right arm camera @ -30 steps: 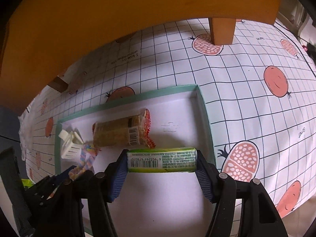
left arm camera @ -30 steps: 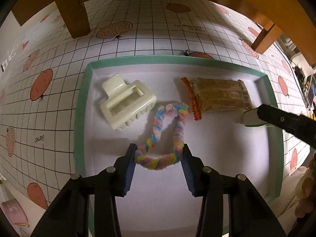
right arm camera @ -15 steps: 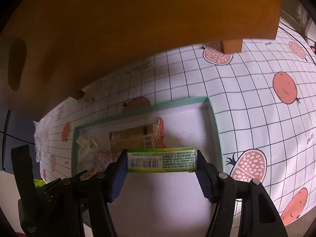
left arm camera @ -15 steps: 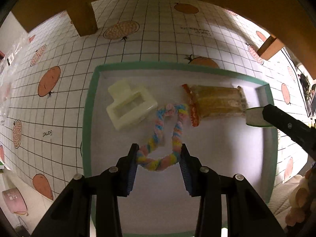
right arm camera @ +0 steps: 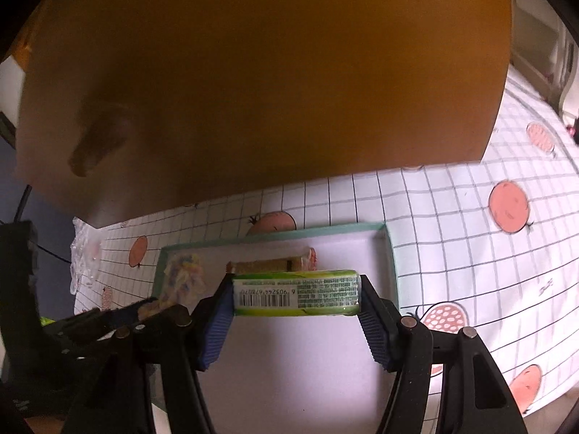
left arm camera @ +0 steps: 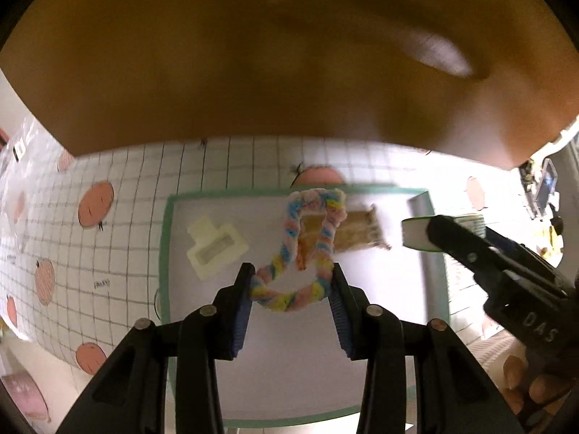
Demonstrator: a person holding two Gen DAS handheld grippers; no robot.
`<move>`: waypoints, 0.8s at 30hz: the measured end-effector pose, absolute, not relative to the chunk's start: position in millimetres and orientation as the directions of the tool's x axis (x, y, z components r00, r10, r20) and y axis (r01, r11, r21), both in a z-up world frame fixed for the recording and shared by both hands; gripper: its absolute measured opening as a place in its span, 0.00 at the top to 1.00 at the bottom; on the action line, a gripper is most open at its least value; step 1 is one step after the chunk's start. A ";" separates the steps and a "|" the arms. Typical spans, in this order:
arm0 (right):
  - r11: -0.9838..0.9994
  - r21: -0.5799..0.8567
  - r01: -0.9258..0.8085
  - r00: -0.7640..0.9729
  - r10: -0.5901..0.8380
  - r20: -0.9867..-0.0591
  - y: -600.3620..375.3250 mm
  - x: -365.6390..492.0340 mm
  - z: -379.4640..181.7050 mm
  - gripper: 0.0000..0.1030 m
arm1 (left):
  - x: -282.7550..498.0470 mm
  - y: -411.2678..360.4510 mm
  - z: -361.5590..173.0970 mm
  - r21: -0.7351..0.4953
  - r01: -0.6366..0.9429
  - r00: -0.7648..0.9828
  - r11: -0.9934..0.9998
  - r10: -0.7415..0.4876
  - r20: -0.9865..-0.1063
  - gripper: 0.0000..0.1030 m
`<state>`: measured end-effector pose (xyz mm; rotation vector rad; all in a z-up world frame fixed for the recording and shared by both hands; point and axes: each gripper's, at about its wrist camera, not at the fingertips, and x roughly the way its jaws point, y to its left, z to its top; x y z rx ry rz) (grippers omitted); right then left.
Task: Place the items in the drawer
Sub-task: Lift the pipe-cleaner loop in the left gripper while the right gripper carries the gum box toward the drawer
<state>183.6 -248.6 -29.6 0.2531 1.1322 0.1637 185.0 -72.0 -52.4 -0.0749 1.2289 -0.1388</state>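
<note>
My left gripper (left arm camera: 291,285) is shut on a pastel twisted hair tie (left arm camera: 307,249), which hangs lifted above the white tray (left arm camera: 164,238) with the green rim. My right gripper (right arm camera: 295,298) is shut on a green pack with a barcode (right arm camera: 296,292), held end to end above the same tray (right arm camera: 392,264). That pack (left arm camera: 414,233) and the right gripper's finger (left arm camera: 470,249) show at the right of the left wrist view. A cream hair claw clip (left arm camera: 215,244) and a wrapped cracker bar (left arm camera: 356,229) lie in the tray. The bar (right arm camera: 267,266) lies just behind the pack.
A large orange-brown wooden front (left arm camera: 289,61) fills the top of both views, blurred, with a dark recessed handle (right arm camera: 99,139). The table wears a white grid cloth with orange fruit prints (right arm camera: 470,217). A person's fingers (left arm camera: 535,387) hold the right gripper at the lower right.
Both grippers have risen with their loads; the hair tie has left the tray floor. The tray looks smaller and the wooden front now covers the upper half of both views.
</note>
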 end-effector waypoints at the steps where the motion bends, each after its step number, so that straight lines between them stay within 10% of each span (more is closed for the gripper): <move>1: 0.962 0.274 -0.008 0.425 0.251 -0.870 -246.1 183.2 -23.4 0.35 | 182.1 -69.9 -44.7 -0.137 0.075 0.348 0.988 -0.155 -0.925 0.59; 24: 0.991 0.099 -0.085 0.682 0.130 -0.720 -178.3 154.5 148.7 0.35 | 135.7 -15.6 119.4 -0.289 0.297 0.700 0.910 -0.414 -0.583 0.59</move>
